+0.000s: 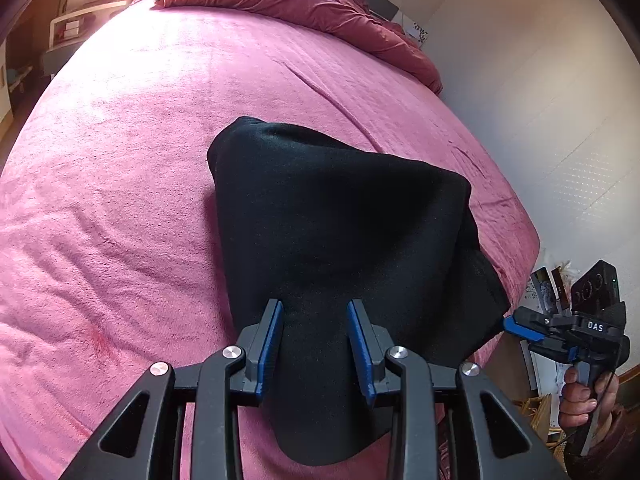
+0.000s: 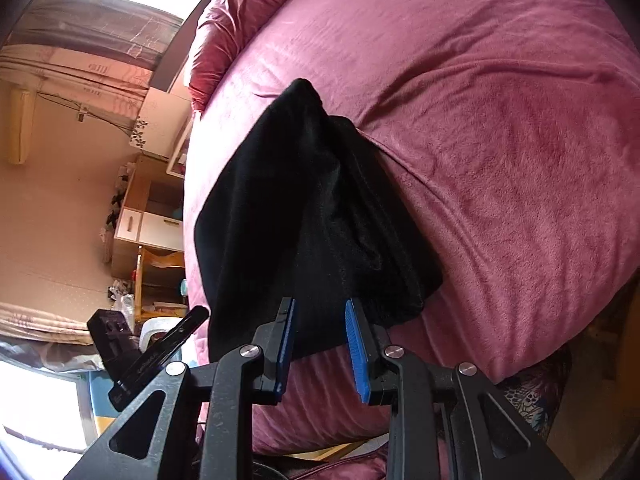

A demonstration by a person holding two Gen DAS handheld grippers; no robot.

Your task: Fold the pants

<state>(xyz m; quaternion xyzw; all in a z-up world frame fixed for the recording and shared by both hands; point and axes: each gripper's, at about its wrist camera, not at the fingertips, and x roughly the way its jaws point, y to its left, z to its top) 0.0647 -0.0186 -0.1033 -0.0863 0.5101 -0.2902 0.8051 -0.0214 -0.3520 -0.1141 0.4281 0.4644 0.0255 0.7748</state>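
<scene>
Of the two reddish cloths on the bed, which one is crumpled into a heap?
The darker red blanket at the bed's far end, heaped in folds. The pink sheet lies spread flat under the black pants.

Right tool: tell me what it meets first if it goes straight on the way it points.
The right tool would most likely meet the near edge of the black pants, lying on the pink bedspread. Depth is hard to judge.

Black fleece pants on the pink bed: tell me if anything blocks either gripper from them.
Nothing visible does. The black fleece pants already lie bunched between the left gripper fingers, and the right gripper sits at their near edge. Only bare pink plush bedspread surrounds them.
</scene>
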